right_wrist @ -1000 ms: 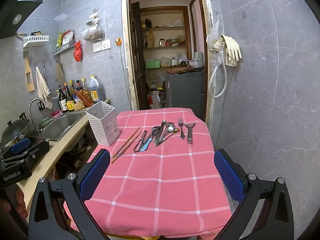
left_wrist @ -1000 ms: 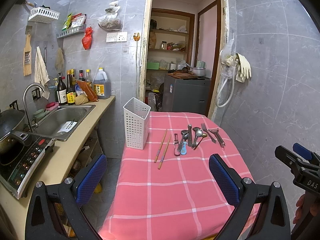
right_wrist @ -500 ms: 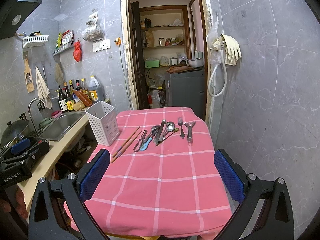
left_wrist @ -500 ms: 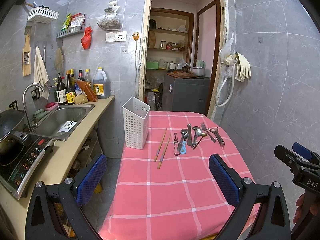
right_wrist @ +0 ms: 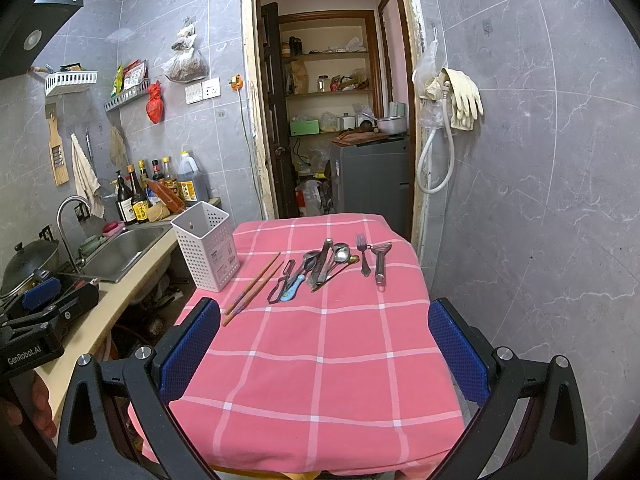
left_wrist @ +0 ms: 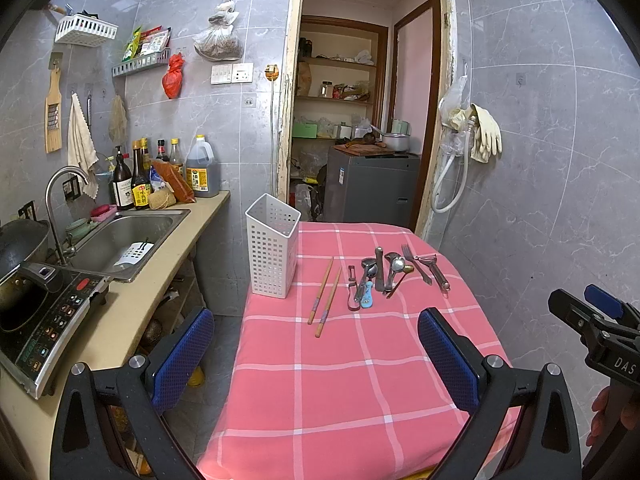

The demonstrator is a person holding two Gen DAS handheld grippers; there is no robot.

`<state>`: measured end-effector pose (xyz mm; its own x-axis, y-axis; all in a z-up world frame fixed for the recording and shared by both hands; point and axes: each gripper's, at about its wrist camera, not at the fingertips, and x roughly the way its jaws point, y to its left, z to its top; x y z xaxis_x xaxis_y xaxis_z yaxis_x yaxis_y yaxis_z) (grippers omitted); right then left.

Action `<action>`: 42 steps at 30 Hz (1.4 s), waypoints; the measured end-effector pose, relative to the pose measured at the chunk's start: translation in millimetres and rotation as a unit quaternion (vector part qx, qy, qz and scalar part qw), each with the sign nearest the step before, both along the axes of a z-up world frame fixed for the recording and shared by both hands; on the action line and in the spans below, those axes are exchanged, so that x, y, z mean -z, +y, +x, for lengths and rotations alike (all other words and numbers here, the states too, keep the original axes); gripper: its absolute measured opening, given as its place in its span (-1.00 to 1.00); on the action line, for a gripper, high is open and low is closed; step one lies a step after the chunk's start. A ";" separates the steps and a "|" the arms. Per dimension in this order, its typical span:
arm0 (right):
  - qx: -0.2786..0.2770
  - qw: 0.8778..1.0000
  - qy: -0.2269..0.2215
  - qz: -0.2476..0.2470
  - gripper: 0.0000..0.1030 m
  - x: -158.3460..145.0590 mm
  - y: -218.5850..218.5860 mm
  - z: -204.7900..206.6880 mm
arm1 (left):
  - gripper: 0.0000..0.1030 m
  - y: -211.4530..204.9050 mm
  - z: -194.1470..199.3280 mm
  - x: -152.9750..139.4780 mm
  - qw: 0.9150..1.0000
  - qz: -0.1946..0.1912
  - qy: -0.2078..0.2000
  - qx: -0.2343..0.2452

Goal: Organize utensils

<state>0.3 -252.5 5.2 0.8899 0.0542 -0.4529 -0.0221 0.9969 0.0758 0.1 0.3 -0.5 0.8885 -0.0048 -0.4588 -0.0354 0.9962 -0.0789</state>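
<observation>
Pink checked cloth over a small table (left_wrist: 360, 380): bearing surface, item one. Ahead of both pairs of fingers, well apart from them, lies a row of loose utensils. Pair of wooden chopsticks (left_wrist: 325, 297), side by side, long axis running away from the fingers, far tips leaning toward the holder. Cluster of metal spoons and small tools with one pale-blue handle (left_wrist: 374, 280), overlapping, long axes likewise pointing away. Steel fork (right_wrist: 363, 255), tines to the far side. Steel peeler (right_wrist: 380, 261), head far, handle near.

White perforated plastic utensil holder (left_wrist: 273, 250): upright at the table's far-left corner, just beside the chopsticks; nothing shows above its rim.

Left gripper (left_wrist: 316, 356): blue-padded fingers spread wide, holding nothing. Right gripper (right_wrist: 324, 350): the same, spread wide, nothing between.

Progress, as judged: nothing sorted yet; every piece remains on the cloth, all to be lifted and stood in the holder.
</observation>
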 end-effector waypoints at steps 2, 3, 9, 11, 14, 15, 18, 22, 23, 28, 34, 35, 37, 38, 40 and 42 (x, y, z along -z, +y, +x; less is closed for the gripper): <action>0.000 1.000 0.000 0.000 0.98 -0.3 -0.2 -0.5 | 0.99 0.0 0.0 0.1 1.000 0.000 0.000 0.000; 0.000 1.000 0.000 0.000 0.98 -0.2 0.2 0.1 | 0.99 0.0 0.0 0.1 1.000 0.000 0.000 0.000; -0.001 1.000 -0.001 0.001 0.98 -0.4 0.0 1.3 | 0.99 0.0 0.0 0.1 1.000 0.001 0.000 -0.001; 0.001 1.000 -0.001 0.000 0.98 -0.7 -0.6 2.2 | 0.99 0.1 0.2 0.3 1.000 0.000 -0.001 -0.001; 0.002 1.000 -0.004 0.002 0.98 -0.5 0.9 1.0 | 0.99 0.0 0.0 0.2 1.000 0.000 -0.001 0.000; 0.002 1.000 -0.005 0.002 0.98 -1.2 -0.7 1.1 | 0.99 0.0 0.0 0.2 1.000 0.001 -0.003 0.000; 0.001 1.000 -0.003 0.005 0.98 -0.7 0.1 2.7 | 0.99 -8.2 5.8 9.1 1.000 0.003 -0.004 0.002; 0.003 1.000 -0.004 0.009 0.98 -2.2 2.9 2.0 | 0.99 -9.4 12.3 2.6 1.000 0.007 -0.006 0.005; 0.002 1.000 -0.003 0.010 0.98 -2.8 0.8 12.2 | 0.99 -9.3 15.8 -0.1 1.000 0.007 -0.008 0.008; 0.003 1.000 -0.014 0.005 0.98 -13.8 4.4 25.8 | 0.99 -1.8 29.9 -9.0 1.000 -0.005 -0.015 0.019; 0.014 1.000 -0.028 0.002 0.98 -26.1 6.7 40.7 | 0.99 0.9 45.2 -18.0 0.999 -0.002 -0.036 0.031; 0.016 0.999 -0.030 0.003 0.98 -27.5 6.7 43.2 | 0.99 0.7 49.3 -19.3 0.999 -0.002 -0.038 0.033; 0.020 0.999 -0.031 0.003 0.98 -29.4 7.2 49.8 | 0.99 0.7 57.7 -20.1 0.999 0.000 -0.039 0.037; 0.021 0.999 -0.031 0.002 0.98 -29.4 7.2 53.1 | 0.99 0.4 61.3 -19.9 0.998 0.001 -0.039 0.039; 0.024 0.999 -0.028 -0.001 0.98 -27.8 6.4 61.8 | 0.99 -1.5 70.4 -16.5 0.998 0.002 -0.037 0.045; 0.025 0.999 -0.025 -0.002 0.98 -26.4 4.3 70.5 | 0.99 -3.3 80.2 -13.0 0.998 -0.001 -0.030 0.051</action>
<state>70.8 -248.2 31.6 0.9129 0.0075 -0.4080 0.0239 0.9971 0.0718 80.3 -3.0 12.4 0.9096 -0.0965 -0.4042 0.0701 0.9944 -0.0796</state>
